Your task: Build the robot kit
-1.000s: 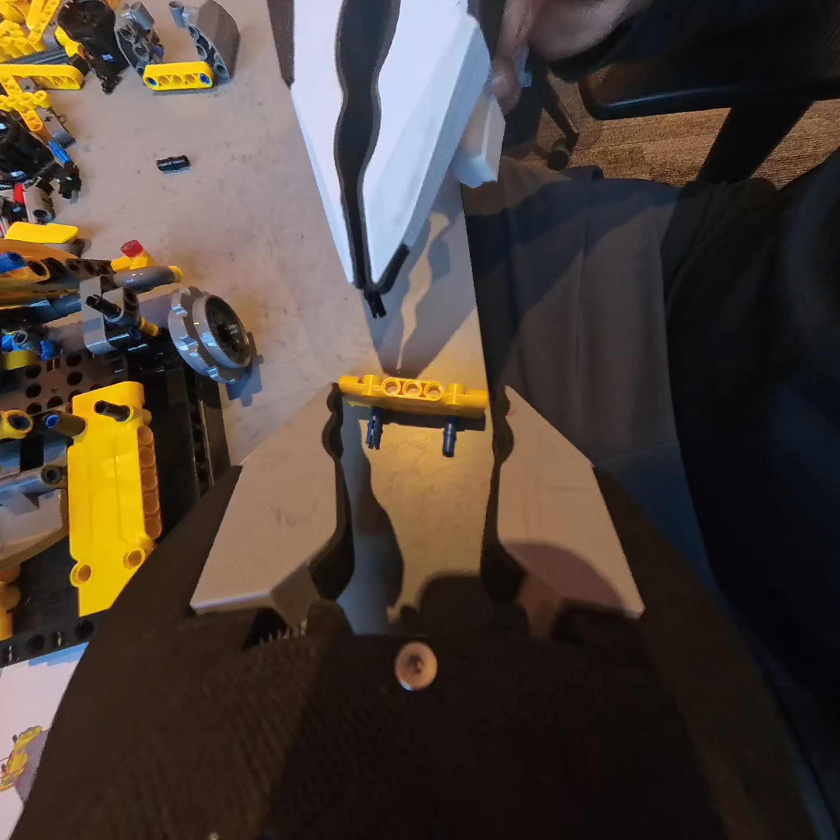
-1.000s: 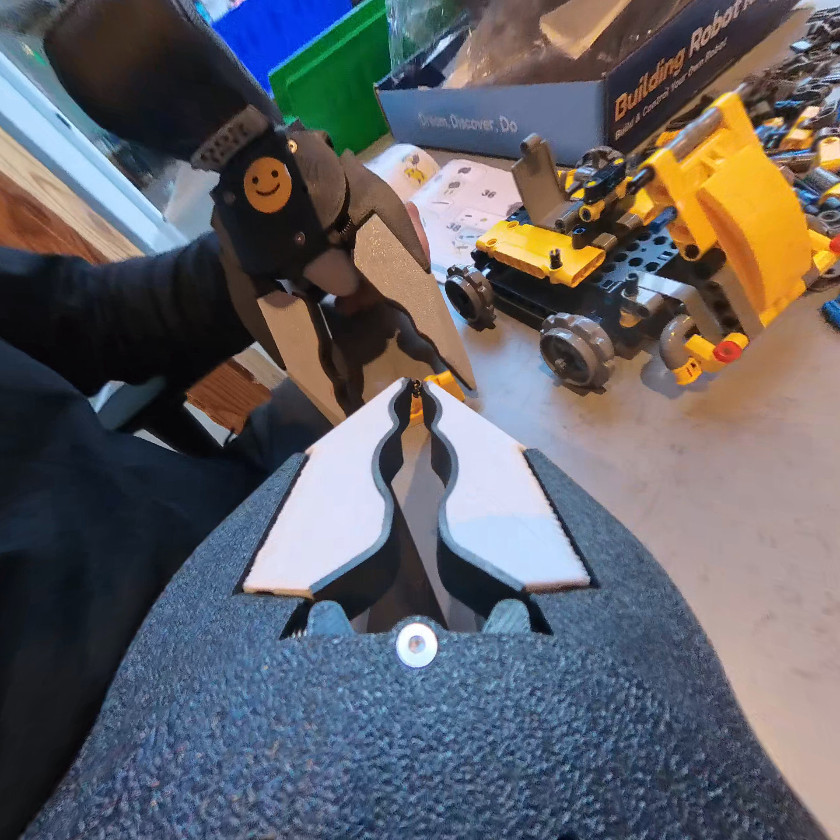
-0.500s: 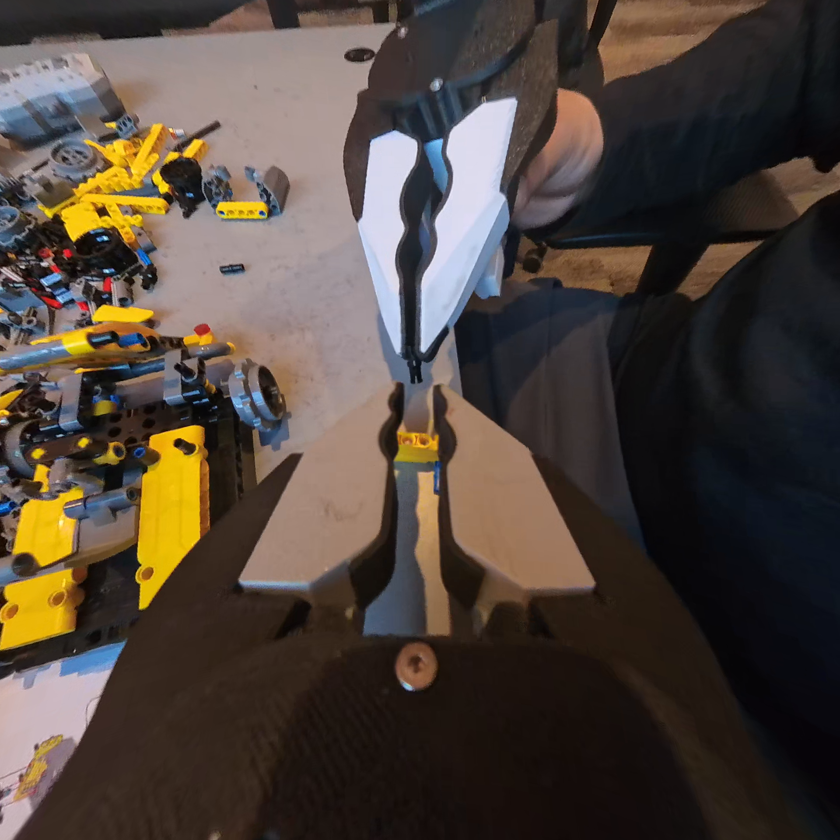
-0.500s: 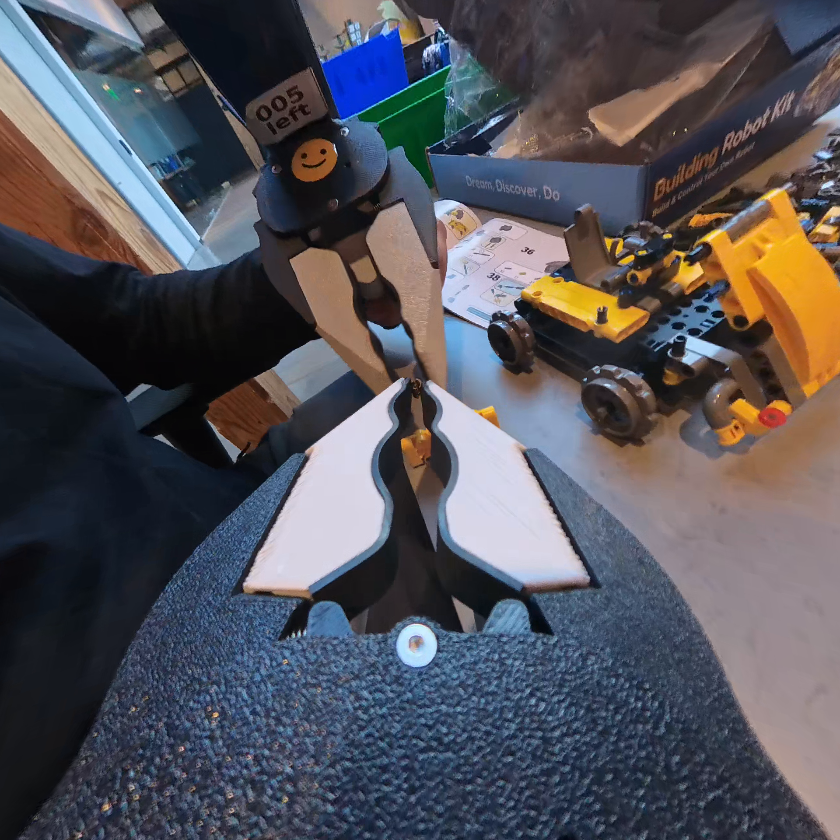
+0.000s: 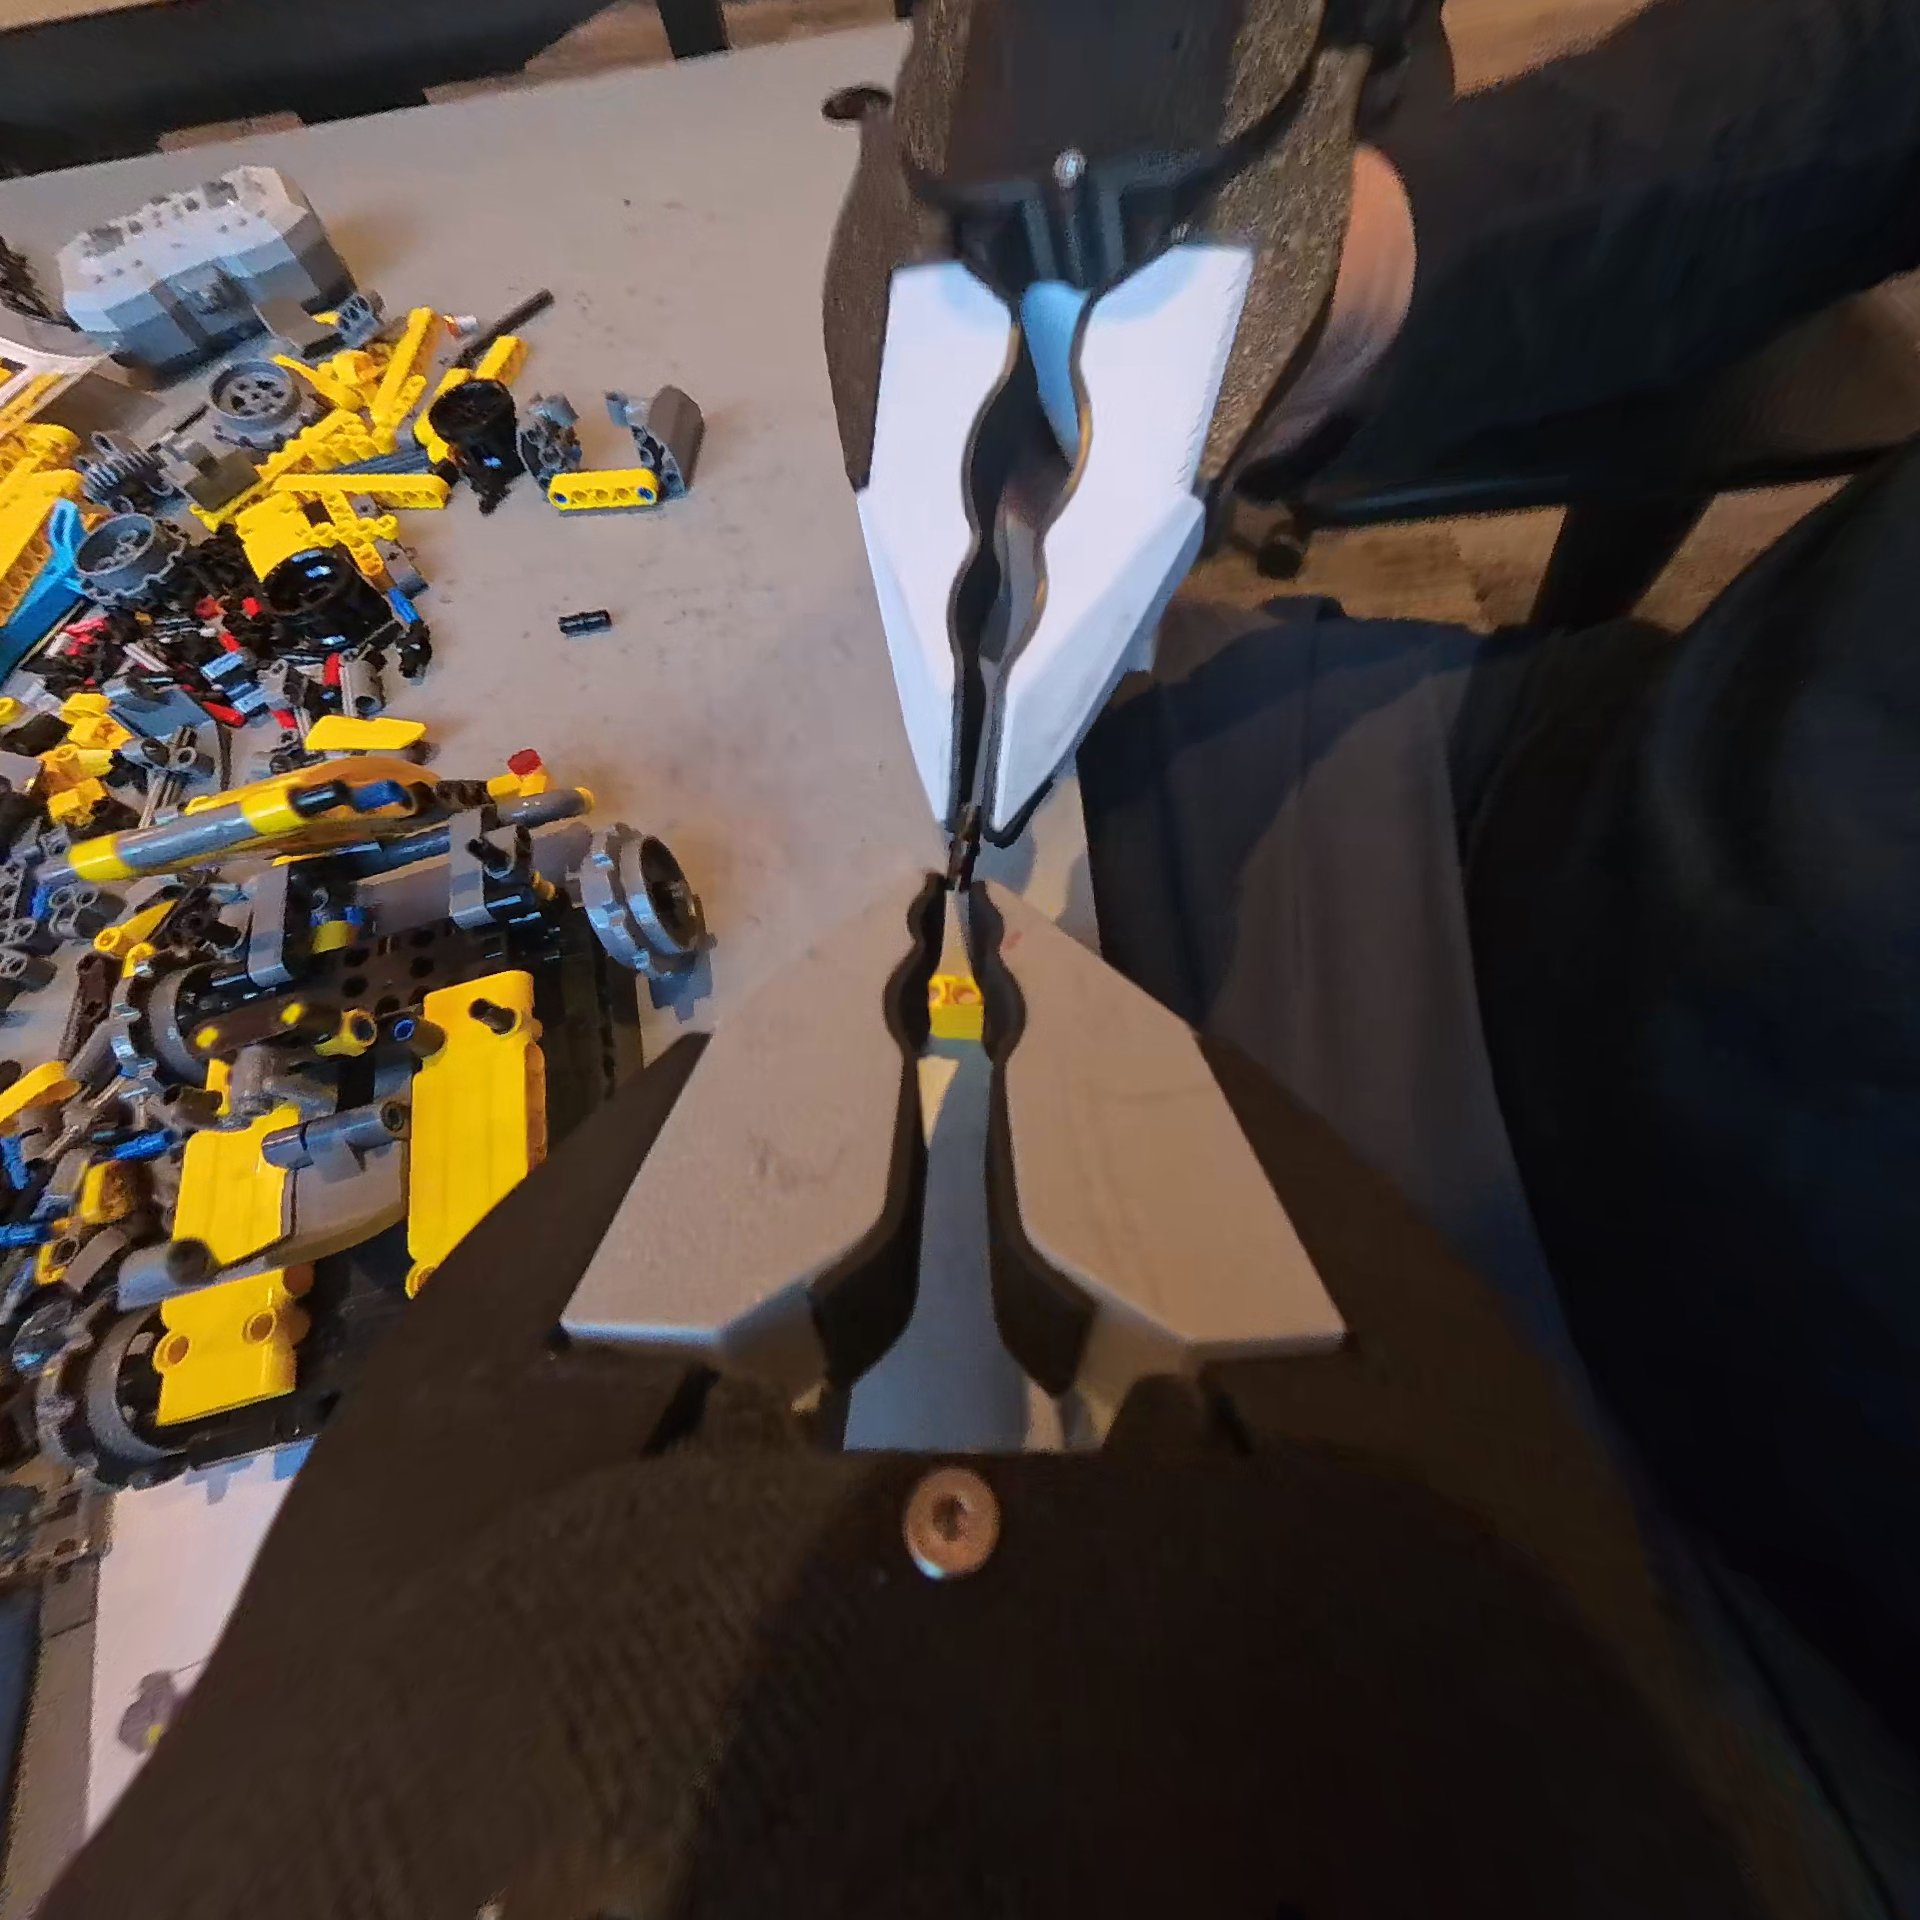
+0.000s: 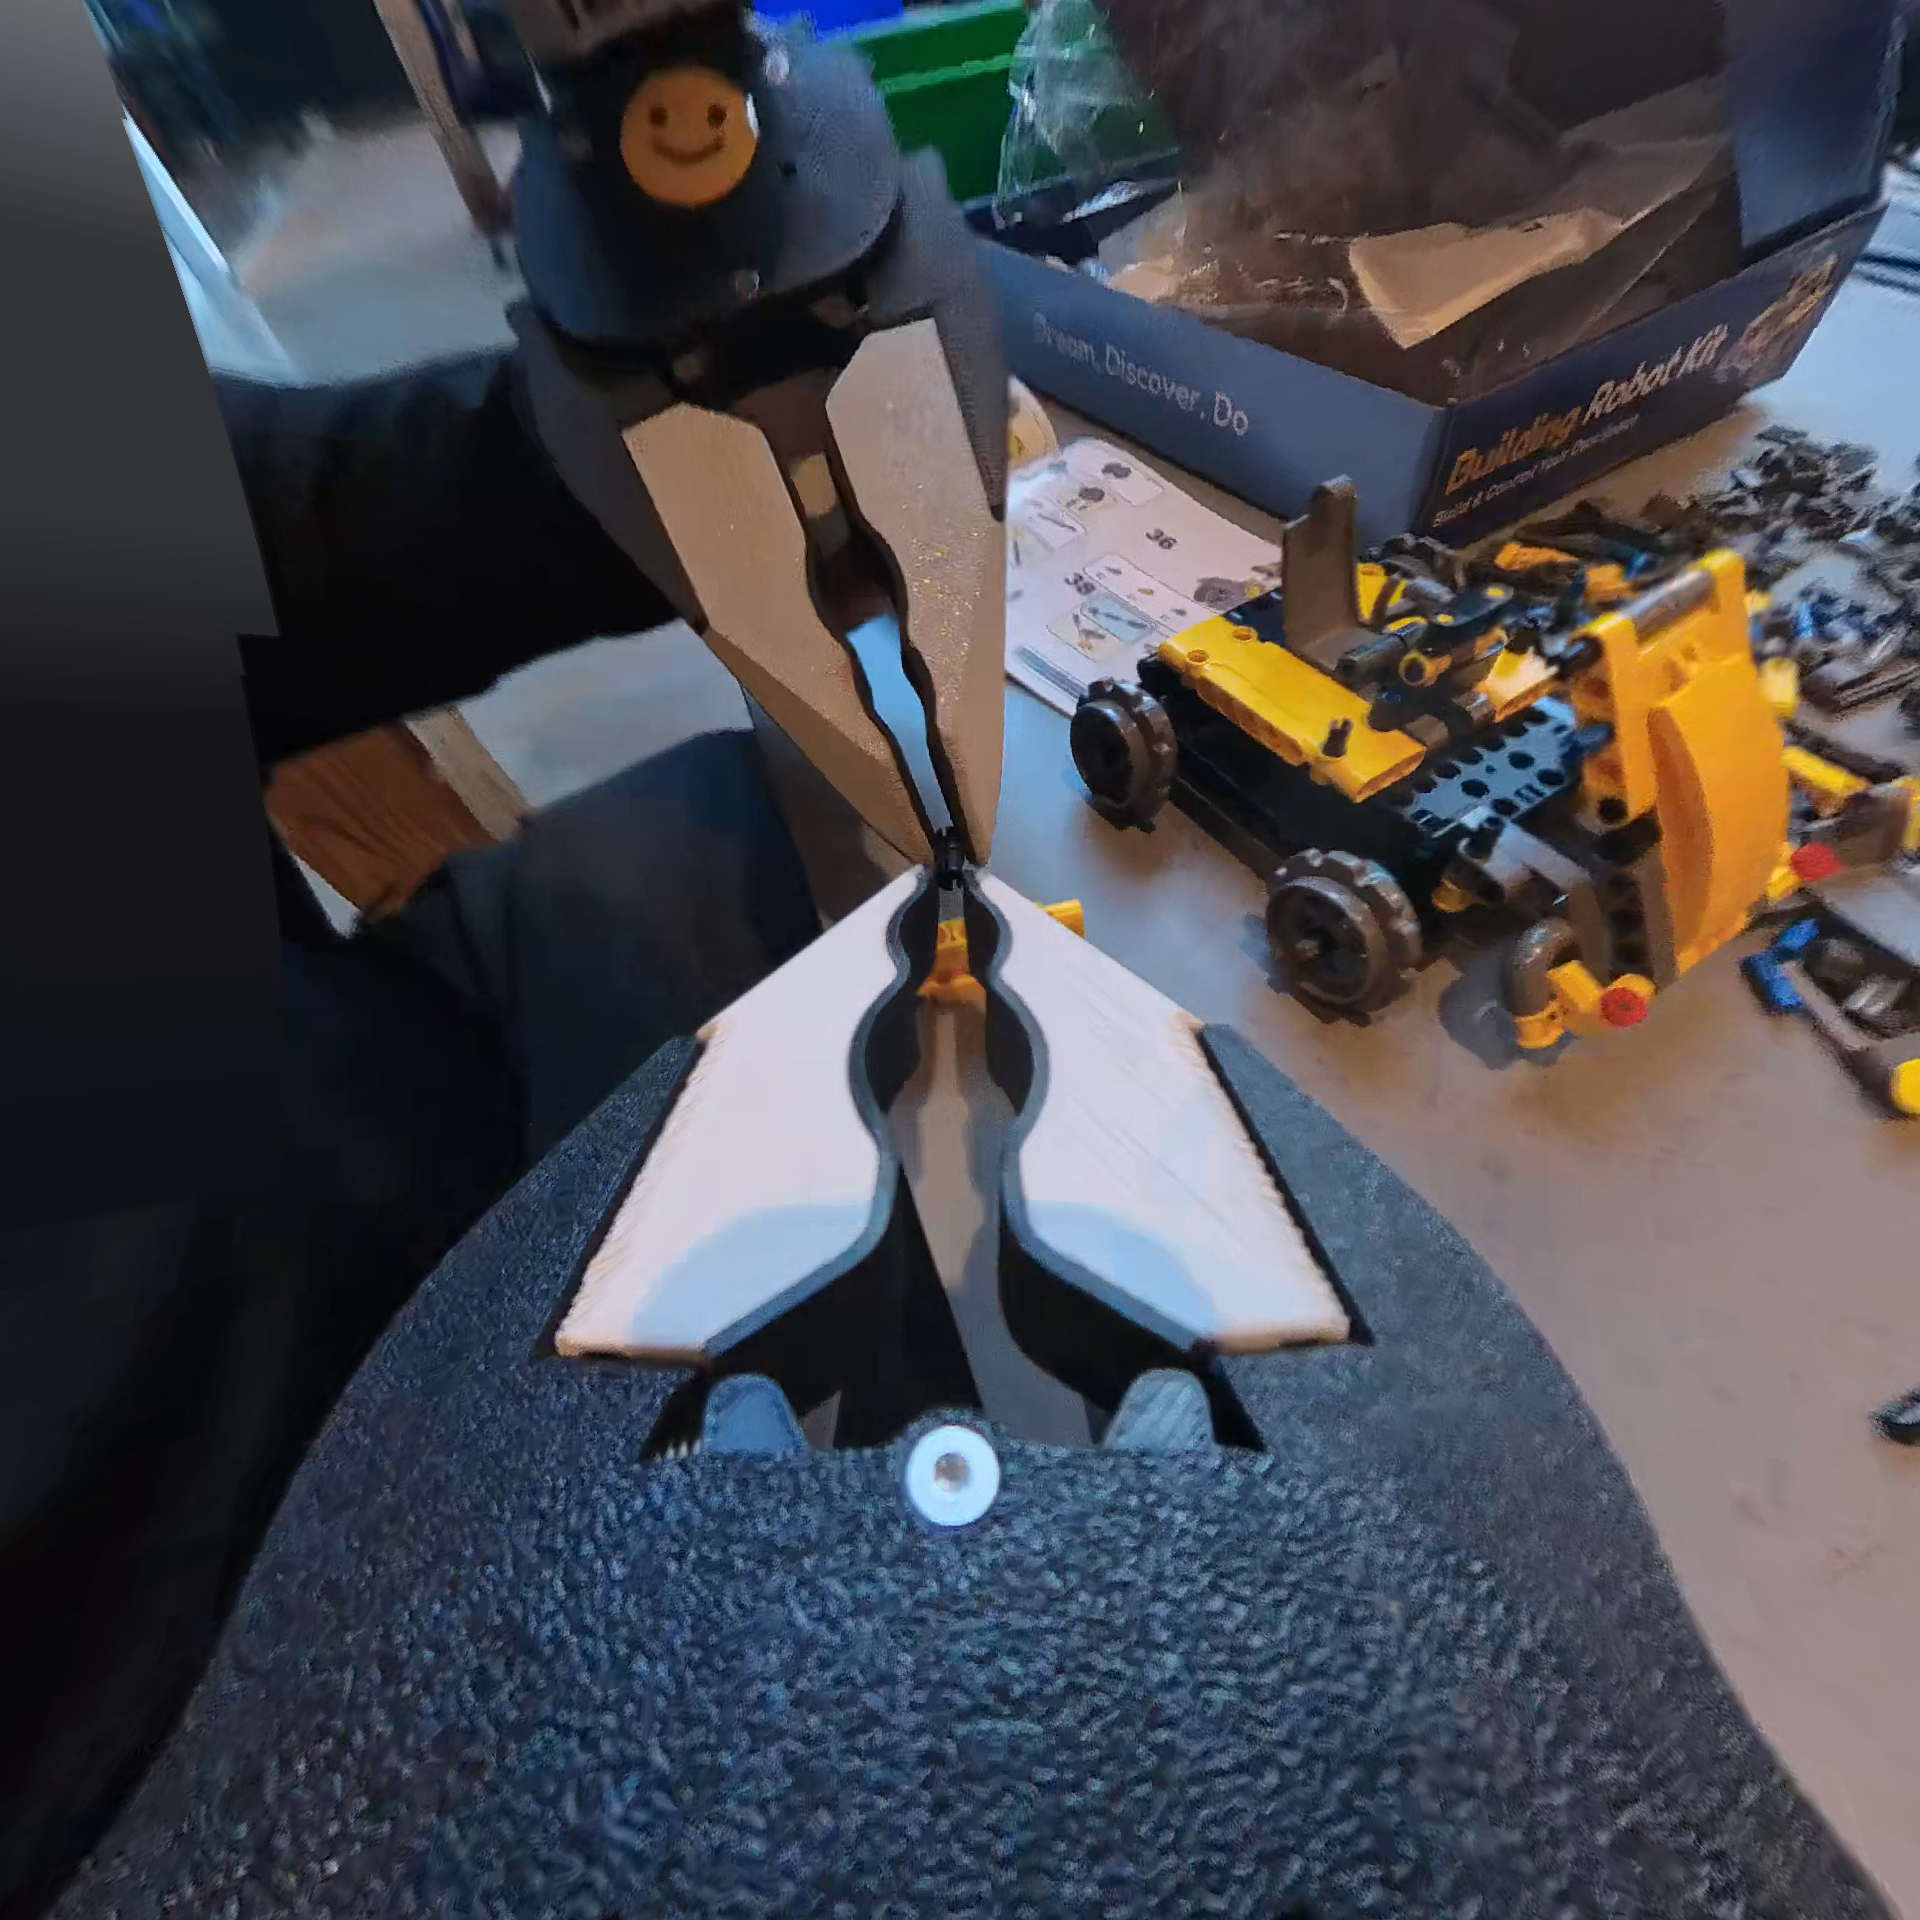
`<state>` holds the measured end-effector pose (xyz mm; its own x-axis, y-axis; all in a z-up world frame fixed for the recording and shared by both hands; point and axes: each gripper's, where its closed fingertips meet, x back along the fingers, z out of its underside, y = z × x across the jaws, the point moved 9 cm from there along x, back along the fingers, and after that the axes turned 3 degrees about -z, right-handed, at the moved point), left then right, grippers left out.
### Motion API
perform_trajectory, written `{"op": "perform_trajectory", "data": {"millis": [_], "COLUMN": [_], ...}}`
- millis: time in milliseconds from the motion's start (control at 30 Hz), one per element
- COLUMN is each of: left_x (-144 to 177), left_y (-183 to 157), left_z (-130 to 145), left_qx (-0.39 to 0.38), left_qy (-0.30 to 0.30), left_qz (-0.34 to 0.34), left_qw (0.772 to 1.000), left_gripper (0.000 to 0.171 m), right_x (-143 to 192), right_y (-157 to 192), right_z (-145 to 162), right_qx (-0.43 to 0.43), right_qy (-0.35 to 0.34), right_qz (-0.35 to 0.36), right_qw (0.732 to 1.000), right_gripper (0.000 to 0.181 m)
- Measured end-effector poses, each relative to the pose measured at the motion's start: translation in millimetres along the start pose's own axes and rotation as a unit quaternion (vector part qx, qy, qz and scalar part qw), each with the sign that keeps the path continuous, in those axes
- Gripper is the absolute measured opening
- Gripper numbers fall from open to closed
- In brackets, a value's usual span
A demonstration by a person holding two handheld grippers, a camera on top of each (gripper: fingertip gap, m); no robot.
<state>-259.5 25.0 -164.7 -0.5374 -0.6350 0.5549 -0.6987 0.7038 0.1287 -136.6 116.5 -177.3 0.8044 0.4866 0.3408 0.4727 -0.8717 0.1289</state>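
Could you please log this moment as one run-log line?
left gripper: shut on yellow plastic holed beam | right gripper: shut on small black plastic pin | tips meeting above grey table edge | yellow-black brick vehicle beside

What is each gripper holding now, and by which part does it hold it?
The left gripper grips a yellow beam across its sides. The right gripper pinches a small black pin at its fingertips; which part of the pin cannot be told.

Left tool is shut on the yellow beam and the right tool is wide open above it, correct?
Not quite. The right tool is shut, pinching a small black pin at its tips; the left wrist view shows this. The left tool is indeed shut on the yellow beam.
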Motion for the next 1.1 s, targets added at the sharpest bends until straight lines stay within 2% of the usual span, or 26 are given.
{"op": "perform_trajectory", "data": {"millis": [167, 367, 1100], "left_x": [-8.6, -8.2, -10.6], "left_y": [-7.0, -7.7, -8.7], "left_z": [4.9, 5.6, 9.0], "left_qx": [-0.041, -0.043, -0.045], "left_qy": [0.05, 0.051, 0.057], "left_qz": [-0.005, 0.0, 0.009], "left_qw": [0.998, 0.998, 0.997], "left_gripper": [0.002, 0.002, 0.002], "right_x": [-6.9, -11.3, -13.5], "right_y": [9.3, 13.5, 16.4], "right_z": [-1.7, -2.0, -1.1], "right_qx": [0.108, 0.149, 0.169], "right_qy": [0.088, 0.132, 0.149], "right_qz": [0.04, 0.05, 0.049], "right_qw": [0.99, 0.979, 0.973], "right_gripper": [0.005, 0.006, 0.005]}}
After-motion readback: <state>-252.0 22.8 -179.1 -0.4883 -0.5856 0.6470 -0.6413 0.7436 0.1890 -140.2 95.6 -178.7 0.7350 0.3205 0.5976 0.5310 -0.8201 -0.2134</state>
